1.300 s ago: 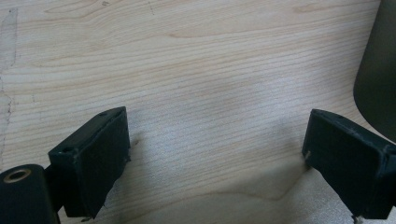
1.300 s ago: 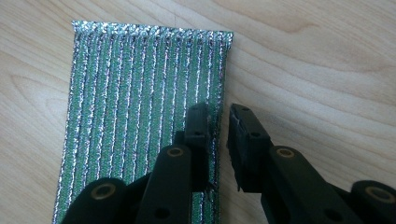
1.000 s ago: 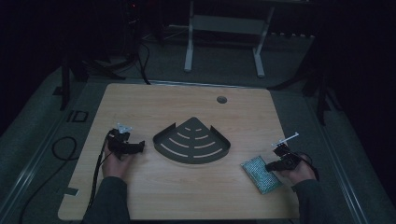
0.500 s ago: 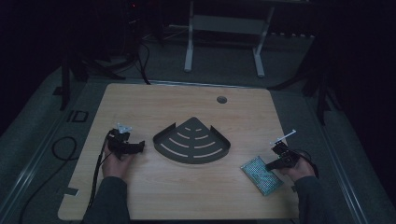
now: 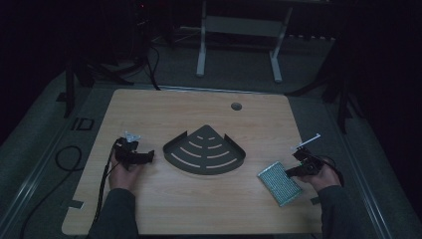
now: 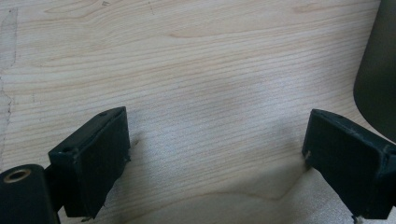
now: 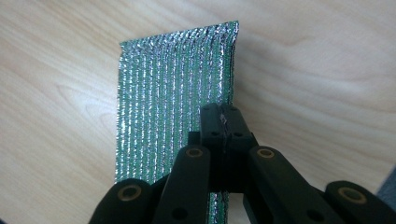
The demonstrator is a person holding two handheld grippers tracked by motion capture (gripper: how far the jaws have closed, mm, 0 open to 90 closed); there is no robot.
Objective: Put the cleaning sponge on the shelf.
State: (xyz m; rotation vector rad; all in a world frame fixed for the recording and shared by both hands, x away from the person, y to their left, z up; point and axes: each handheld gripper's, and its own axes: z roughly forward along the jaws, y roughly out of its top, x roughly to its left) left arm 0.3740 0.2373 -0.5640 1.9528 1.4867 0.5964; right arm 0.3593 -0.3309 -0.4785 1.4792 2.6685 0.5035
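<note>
- One shiny green pad (image 7: 173, 107) lies flat near the table's (image 5: 149, 109) right front corner; your right gripper (image 7: 224, 119) has its jaws together on the pad's edge.
- Your left gripper (image 6: 217, 154) sits low over bare wood, jaws wide apart, just beside the dark corner shelf (image 5: 205, 151).

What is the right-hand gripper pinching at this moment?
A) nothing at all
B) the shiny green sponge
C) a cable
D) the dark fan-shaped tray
B: in the right gripper view the right gripper has its jaws shut on an edge of the shiny green sponge, which lies on the wooden table.
</note>
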